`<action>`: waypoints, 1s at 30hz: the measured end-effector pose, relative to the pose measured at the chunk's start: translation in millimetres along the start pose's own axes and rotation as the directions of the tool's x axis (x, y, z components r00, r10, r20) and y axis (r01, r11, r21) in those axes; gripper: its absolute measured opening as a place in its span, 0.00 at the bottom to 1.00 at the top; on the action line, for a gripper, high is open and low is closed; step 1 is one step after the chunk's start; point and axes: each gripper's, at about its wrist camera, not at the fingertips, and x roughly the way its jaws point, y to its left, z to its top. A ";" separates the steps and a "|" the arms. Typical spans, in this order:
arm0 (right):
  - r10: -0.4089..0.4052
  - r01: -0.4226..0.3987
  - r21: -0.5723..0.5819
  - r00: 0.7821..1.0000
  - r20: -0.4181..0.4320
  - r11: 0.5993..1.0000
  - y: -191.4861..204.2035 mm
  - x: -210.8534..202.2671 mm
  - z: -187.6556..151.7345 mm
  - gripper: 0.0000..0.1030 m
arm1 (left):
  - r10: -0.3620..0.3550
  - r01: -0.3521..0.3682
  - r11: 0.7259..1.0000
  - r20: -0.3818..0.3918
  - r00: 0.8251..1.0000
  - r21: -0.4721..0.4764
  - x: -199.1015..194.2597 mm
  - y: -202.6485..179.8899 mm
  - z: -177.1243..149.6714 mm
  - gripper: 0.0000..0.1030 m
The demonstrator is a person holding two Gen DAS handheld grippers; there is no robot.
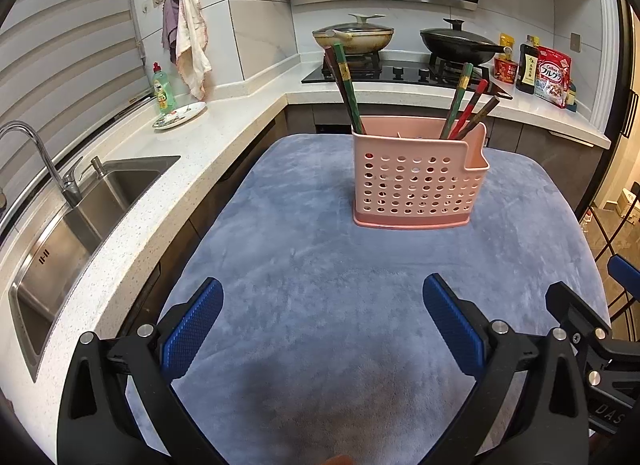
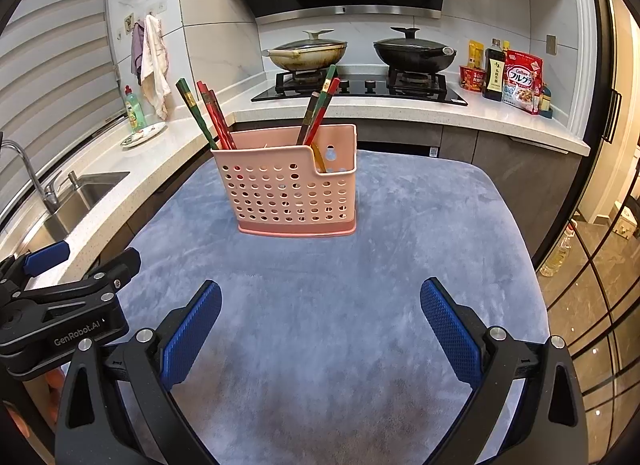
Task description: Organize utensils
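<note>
A pink perforated utensil holder [image 1: 418, 177] stands upright on the blue-grey cloth [image 1: 320, 257], also seen in the right wrist view [image 2: 288, 189]. Several red, green and brown chopsticks [image 1: 348, 93] lean in its left and right ends [image 2: 208, 115]. My left gripper [image 1: 322, 329] is open and empty, low over the cloth in front of the holder. My right gripper [image 2: 320, 329] is open and empty, beside the left one. The left gripper's body shows at the left edge of the right wrist view [image 2: 64, 305].
A white counter with a steel sink [image 1: 80, 217] and tap runs along the left. A dish-soap bottle [image 1: 163, 87] and a plate [image 1: 180, 115] sit behind it. Two lidded pans [image 2: 308, 51] stand on the hob at the back, with food packets [image 2: 520, 81] to their right.
</note>
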 end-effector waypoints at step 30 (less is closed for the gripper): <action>-0.003 0.003 -0.002 1.000 -0.011 1.000 0.2 4.6 -0.8 0.93 | 0.003 -0.003 1.000 0.003 1.000 0.011 1.9 -3.4 2.1 0.93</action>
